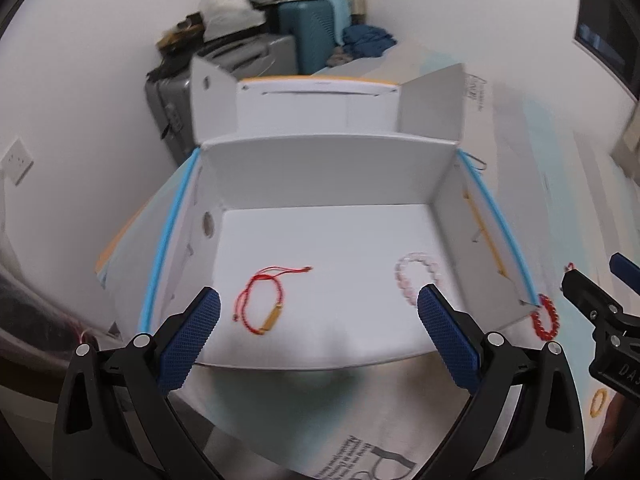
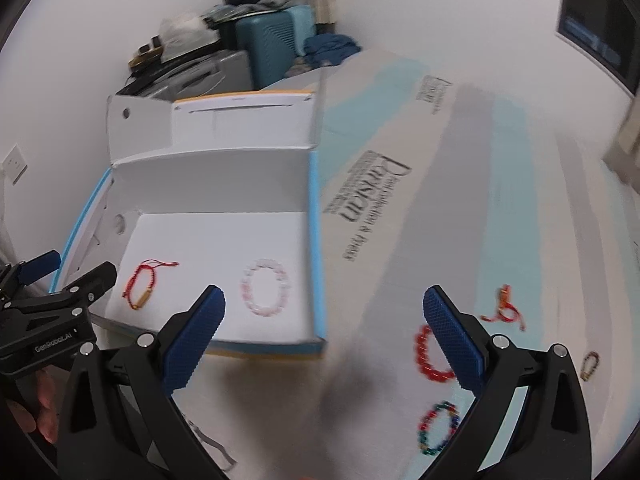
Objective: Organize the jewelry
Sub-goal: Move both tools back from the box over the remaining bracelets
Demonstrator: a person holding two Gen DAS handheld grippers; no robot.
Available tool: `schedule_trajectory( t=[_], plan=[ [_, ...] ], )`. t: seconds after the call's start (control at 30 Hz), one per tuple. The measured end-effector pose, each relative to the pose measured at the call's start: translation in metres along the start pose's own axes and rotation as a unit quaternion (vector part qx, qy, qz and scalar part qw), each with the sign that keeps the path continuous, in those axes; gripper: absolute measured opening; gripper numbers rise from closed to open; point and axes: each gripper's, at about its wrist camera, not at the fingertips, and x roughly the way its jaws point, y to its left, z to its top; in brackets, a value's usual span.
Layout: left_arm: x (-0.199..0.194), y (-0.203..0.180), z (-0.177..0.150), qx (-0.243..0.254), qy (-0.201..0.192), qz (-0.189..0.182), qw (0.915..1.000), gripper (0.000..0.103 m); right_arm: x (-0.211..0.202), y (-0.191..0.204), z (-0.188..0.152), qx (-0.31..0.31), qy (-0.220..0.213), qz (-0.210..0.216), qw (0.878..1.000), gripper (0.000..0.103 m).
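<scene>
An open white box (image 1: pixel 320 172) with blue edges holds a red string bracelet with a gold bar (image 1: pixel 262 300) and a pale pink bead bracelet (image 1: pixel 416 276). Both show in the right wrist view: the string bracelet (image 2: pixel 142 284) and the pink one (image 2: pixel 266 286) inside the box (image 2: pixel 208 184). My left gripper (image 1: pixel 320 320) is open and empty above the box's near edge. My right gripper (image 2: pixel 324 320) is open and empty over the table right of the box. A red bead bracelet (image 2: pixel 430 356) lies by its right finger, also seen in the left wrist view (image 1: pixel 545 318).
On the printed cardboard table (image 2: pixel 440 200) lie a multicolour bead bracelet (image 2: pixel 438 426), a red-orange cord bracelet (image 2: pixel 504 306) and a small dark bracelet (image 2: pixel 589 365). A yellow bracelet (image 1: pixel 599 402) lies at the right. Suitcases (image 1: pixel 308 28) stand behind the box.
</scene>
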Motion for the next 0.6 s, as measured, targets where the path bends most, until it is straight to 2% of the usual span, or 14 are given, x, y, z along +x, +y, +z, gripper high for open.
schedule_trajectory(
  t=[0.33,0.6],
  plan=[
    [-0.034,-0.066,-0.008,0.038,-0.029,-0.042,0.9980,0.097,-0.043,-0.069,-0.025,0.046,-0.022,-0.040,0.998,0.095],
    [-0.050,-0.123,-0.025,0.080,-0.034,-0.075,0.9934,0.097,-0.074,-0.129,-0.054,0.073,-0.029,-0.074,0.994,0.095]
  ],
)
